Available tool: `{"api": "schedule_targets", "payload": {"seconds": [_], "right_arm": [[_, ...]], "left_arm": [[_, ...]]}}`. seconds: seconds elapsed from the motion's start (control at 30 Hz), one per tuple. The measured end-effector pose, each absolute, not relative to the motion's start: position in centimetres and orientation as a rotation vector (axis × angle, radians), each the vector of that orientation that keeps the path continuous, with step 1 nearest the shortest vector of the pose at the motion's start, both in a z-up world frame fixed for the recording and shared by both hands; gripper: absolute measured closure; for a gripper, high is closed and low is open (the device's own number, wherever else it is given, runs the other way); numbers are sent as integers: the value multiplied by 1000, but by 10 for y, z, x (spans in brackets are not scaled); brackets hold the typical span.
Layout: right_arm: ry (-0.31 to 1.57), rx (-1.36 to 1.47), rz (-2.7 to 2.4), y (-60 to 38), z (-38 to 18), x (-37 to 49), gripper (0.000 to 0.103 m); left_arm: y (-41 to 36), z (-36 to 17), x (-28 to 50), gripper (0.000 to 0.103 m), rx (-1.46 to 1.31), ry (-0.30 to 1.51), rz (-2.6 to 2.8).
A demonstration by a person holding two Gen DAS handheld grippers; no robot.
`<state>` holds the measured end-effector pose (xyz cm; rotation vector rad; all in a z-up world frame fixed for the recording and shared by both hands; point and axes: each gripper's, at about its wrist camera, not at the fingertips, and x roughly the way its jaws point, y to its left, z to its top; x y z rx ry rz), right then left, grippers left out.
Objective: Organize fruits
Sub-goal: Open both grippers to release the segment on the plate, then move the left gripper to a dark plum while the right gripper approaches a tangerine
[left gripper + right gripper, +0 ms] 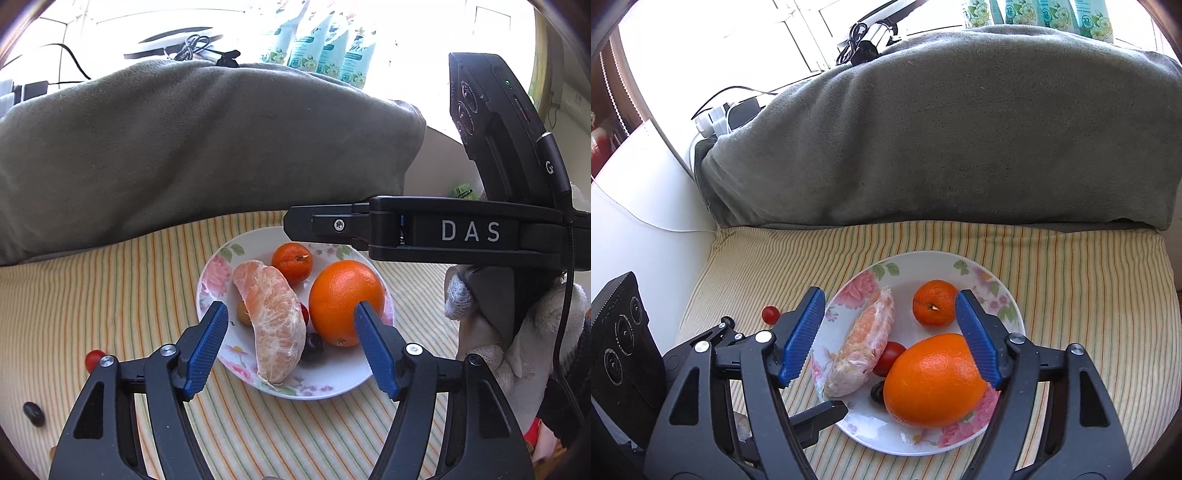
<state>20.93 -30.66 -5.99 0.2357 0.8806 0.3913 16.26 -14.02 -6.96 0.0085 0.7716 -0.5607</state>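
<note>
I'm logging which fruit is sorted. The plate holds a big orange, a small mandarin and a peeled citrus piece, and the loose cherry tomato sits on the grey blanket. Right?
Not quite. The loose cherry tomato lies on the striped cloth beside the plate, not on the grey blanket; the right wrist view shows it. The big orange, small mandarin and peeled citrus piece are on the plate.

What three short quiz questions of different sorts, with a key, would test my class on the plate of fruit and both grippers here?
1. True or false: the large orange lies on the floral plate.
2. Which fruit lies off the plate, on the striped cloth? A) the small mandarin B) the peeled citrus segment C) a cherry tomato
3. Fill in: the left gripper and the right gripper both stand ____, gripping nothing.

Key: 1 true; 2 C; 3 open.
</note>
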Motion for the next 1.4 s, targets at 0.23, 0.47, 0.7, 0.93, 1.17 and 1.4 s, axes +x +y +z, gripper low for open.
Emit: {"api": "schedule_targets", "payload": {"seconds": [0.23, 0.47, 0.7, 0.93, 1.17, 1.4], "right_arm": [[867, 219, 389, -303, -57, 201, 27], [861, 207, 398, -293, -55, 192, 27], [838, 190, 413, -280, -47, 181, 27], [821, 155, 447, -257, -43, 171, 27], [813, 108, 496, -228, -44, 161, 27], [806, 18, 543, -192, -50, 148, 27]], "left_arm": [[-125, -65, 152, 32, 4, 760, -549], [-100, -60, 144, 32, -8, 754, -517], [-64, -55, 140, 32, -32, 738, -462], [-21, -55, 137, 32, -62, 736, -382], [22, -60, 133, 32, -74, 736, -299], [60, -73, 129, 33, -98, 764, -236]]}}
